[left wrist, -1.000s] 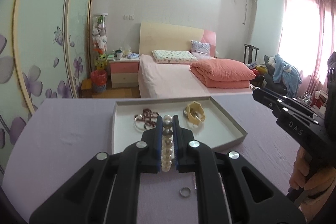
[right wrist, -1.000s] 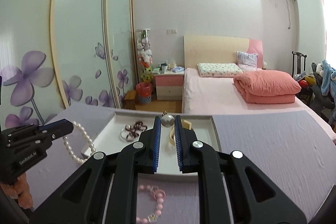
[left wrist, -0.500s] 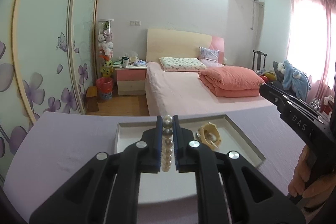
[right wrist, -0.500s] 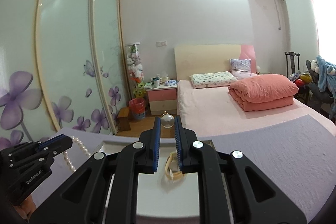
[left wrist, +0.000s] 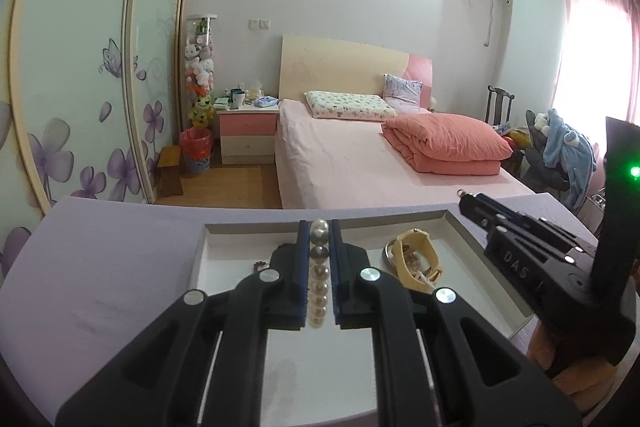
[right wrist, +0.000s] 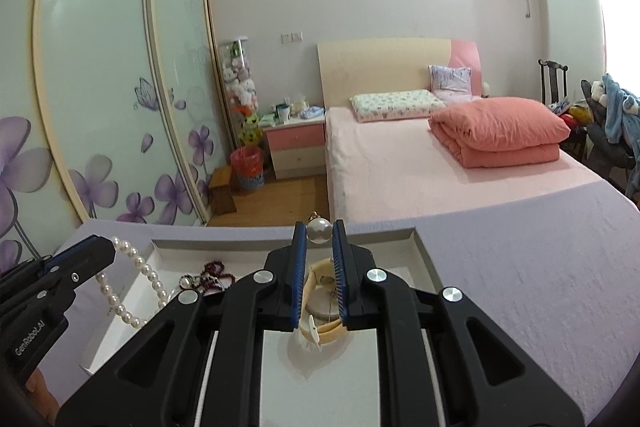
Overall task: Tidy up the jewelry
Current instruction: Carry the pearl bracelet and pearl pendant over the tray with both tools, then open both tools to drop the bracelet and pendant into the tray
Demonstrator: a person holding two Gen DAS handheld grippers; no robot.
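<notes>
- Presently, the left gripper (left wrist: 319, 227) is clamped on a pearl strand (left wrist: 319, 277); its beads run in a line between the two pads, directly above the tray (left wrist: 496, 267).
- Likewise, the right gripper (right wrist: 319, 231) is closed on a single pearl pendant (right wrist: 319, 230), pinched at the very fingertips, with its small gold loop standing clear beyond them, over the far rim of the tray (right wrist: 424, 259).
- Judgement: both pieces are carried over the tray for deposit, held high so that neither drags across items already inside.
- Inside the tray lie a cream wristwatch (left wrist: 416, 261) toward its right half and a dark beaded bracelet (right wrist: 210, 275) toward its left half.
- Only the right wrist view shows the strand (right wrist: 132, 287) hanging as a loop below the left gripper, at the tray's left edge; the left wrist view shows just the clamped section.
- Only the left wrist view shows the right gripper (left wrist: 466, 201) from the side, over the tray's right rim, pendant loop protruding at its tip; the pearl itself is hidden there.
- The tray sits on a lavender table (right wrist: 520, 267).
</notes>
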